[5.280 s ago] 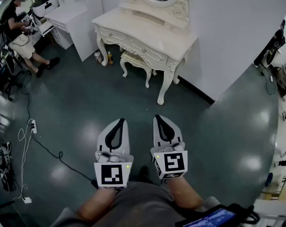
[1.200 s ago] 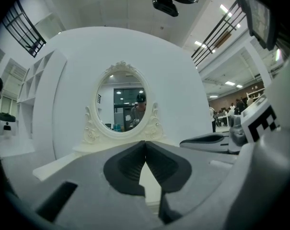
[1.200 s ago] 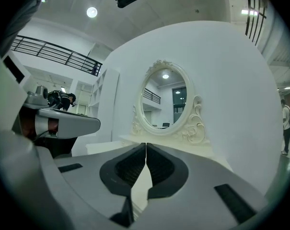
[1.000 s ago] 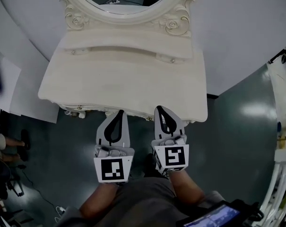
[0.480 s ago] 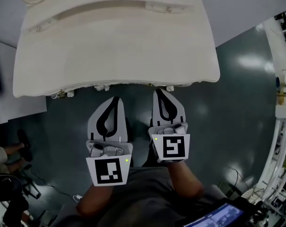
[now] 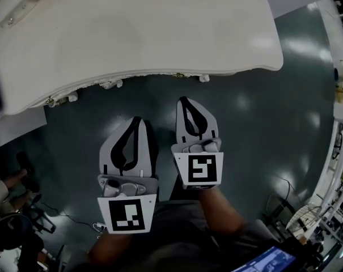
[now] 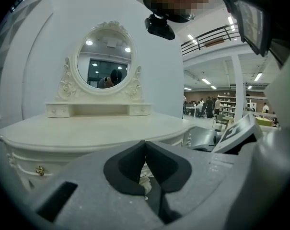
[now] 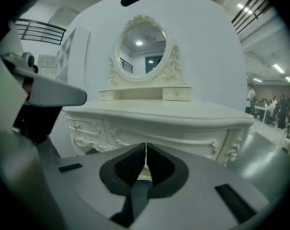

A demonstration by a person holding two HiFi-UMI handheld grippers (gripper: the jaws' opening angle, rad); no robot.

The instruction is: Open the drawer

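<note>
Left gripper [image 6: 136, 122] and right gripper [image 6: 185, 102]: jaws together, empty. Both are held low before the dressing table [image 6: 160, 33], probably to face a drawer [image 8: 89, 127] knob [image 8: 76, 126].

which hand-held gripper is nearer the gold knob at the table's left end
Left. The knob sits ahead and to the left of the left hand-held gripper; the right hand-held gripper is further right, beyond the left one.

head view steeply down on the front edge of the dressing table [image 6: 131, 33]; both gripper views low, close, toward its mirror [image 8: 145, 47]
</note>
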